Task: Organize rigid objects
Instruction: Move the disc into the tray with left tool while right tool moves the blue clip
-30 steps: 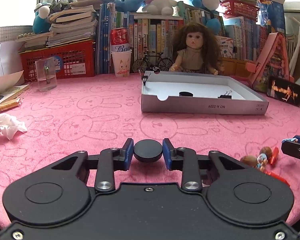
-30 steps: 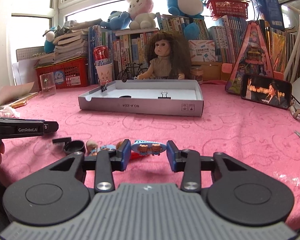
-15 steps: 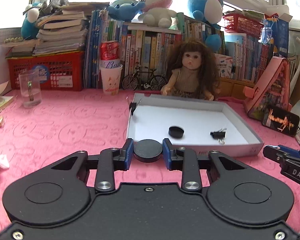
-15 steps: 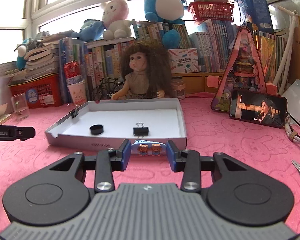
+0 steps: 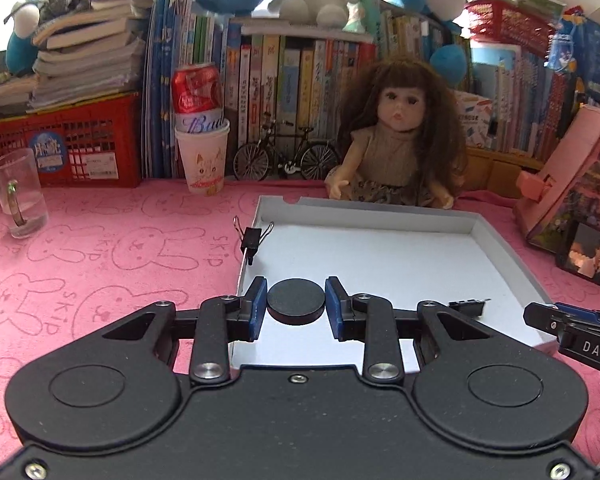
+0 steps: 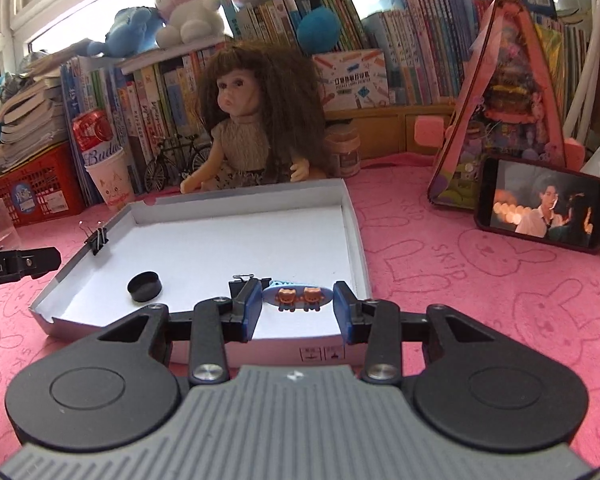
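Observation:
My left gripper is shut on a black round disc and holds it over the near left part of the white shallow box. My right gripper holds a blue oval clip with two small bears between its fingers over the near right part of the box. Inside the box lie another black disc and a black binder clip. A second binder clip is clamped on the box's left wall.
A doll sits right behind the box. A paper cup with a can, a toy bicycle, a glass mug, a red crate and books line the back. A phone leans on a pink stand at right.
Both grippers have moved forward from the pink cloth and now hover over the box, each still carrying its item. The box looks much closer in both views.

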A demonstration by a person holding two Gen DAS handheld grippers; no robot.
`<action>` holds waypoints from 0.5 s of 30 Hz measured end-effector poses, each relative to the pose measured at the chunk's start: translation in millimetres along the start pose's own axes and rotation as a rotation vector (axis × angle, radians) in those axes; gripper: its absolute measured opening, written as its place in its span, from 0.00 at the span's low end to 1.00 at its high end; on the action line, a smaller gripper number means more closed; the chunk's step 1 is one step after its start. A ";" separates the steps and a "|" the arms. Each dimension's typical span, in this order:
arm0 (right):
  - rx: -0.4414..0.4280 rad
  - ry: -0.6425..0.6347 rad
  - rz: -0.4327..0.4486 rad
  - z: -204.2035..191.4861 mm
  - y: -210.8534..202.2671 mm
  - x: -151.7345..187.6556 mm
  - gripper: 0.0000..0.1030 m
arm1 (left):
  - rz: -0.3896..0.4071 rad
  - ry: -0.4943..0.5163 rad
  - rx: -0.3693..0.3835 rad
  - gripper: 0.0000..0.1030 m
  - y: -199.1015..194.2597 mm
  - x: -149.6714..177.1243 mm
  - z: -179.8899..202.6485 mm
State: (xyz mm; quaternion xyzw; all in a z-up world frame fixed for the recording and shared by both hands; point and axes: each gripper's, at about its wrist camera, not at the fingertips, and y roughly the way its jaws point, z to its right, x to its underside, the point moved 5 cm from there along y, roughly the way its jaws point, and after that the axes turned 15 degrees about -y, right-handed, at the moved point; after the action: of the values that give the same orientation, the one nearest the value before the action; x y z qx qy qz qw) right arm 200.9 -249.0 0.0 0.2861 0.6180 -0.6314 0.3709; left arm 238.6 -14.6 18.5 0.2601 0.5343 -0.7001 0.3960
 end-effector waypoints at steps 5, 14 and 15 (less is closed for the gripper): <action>-0.020 0.044 -0.066 5.0 24.9 -8.6 0.42 | -0.040 -0.001 -0.028 0.28 28.2 -1.5 -2.0; -0.010 0.044 -0.102 1.6 46.0 -11.1 0.43 | -0.077 0.002 -0.034 0.28 55.4 7.0 2.2; -0.009 0.043 -0.104 1.8 47.2 -10.7 0.43 | -0.079 0.004 -0.036 0.28 57.2 8.4 2.4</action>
State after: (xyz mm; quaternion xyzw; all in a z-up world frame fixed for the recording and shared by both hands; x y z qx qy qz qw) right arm 245.8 -247.7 -17.9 0.2654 0.6428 -0.6407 0.3254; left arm 281.7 -25.8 -18.3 0.2328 0.5575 -0.7049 0.3715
